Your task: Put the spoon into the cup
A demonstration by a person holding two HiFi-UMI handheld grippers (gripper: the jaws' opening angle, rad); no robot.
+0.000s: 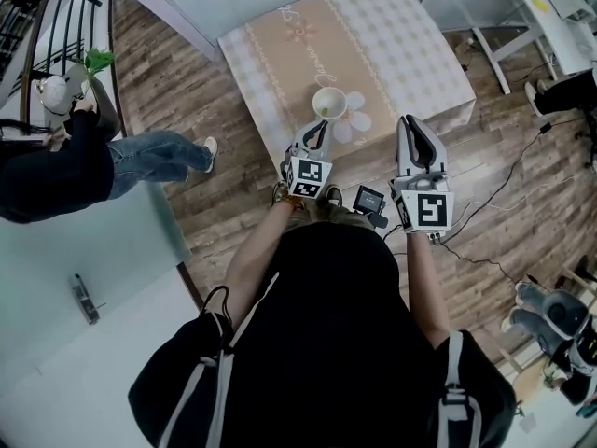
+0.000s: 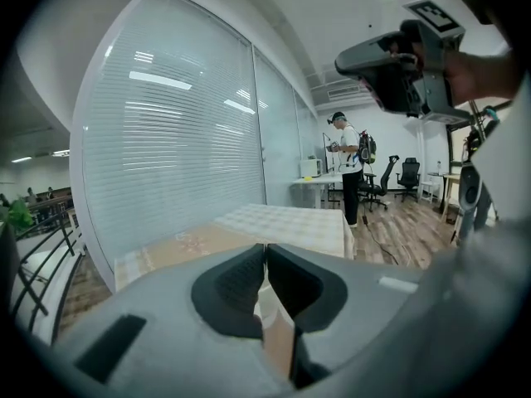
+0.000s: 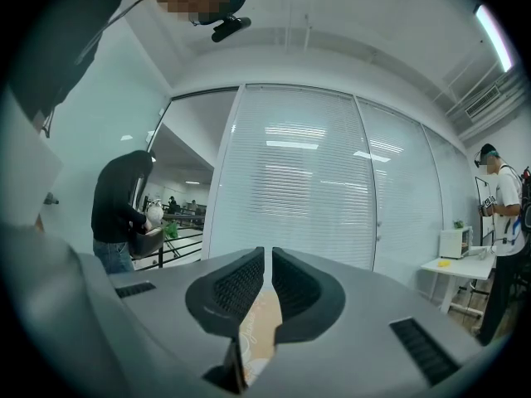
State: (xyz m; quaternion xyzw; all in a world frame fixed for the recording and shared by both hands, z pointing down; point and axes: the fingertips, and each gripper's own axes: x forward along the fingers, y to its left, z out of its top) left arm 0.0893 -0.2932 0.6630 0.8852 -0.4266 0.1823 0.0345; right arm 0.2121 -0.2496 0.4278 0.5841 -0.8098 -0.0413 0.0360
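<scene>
My left gripper has its jaws pressed together with nothing between them. The same goes for my right gripper, closed and empty. From above, the left one's tips sit just beside the cup, which stands at the near edge of the table. A small yellowish thing lies inside it, and I cannot tell whether it is the spoon. The right gripper hangs by the same edge, toward the right corner and apart from the cup.

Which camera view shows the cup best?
The head view: the white cup stands in full sight on the table. Neither gripper view shows the cup, only parts of the table's cloth.
</scene>
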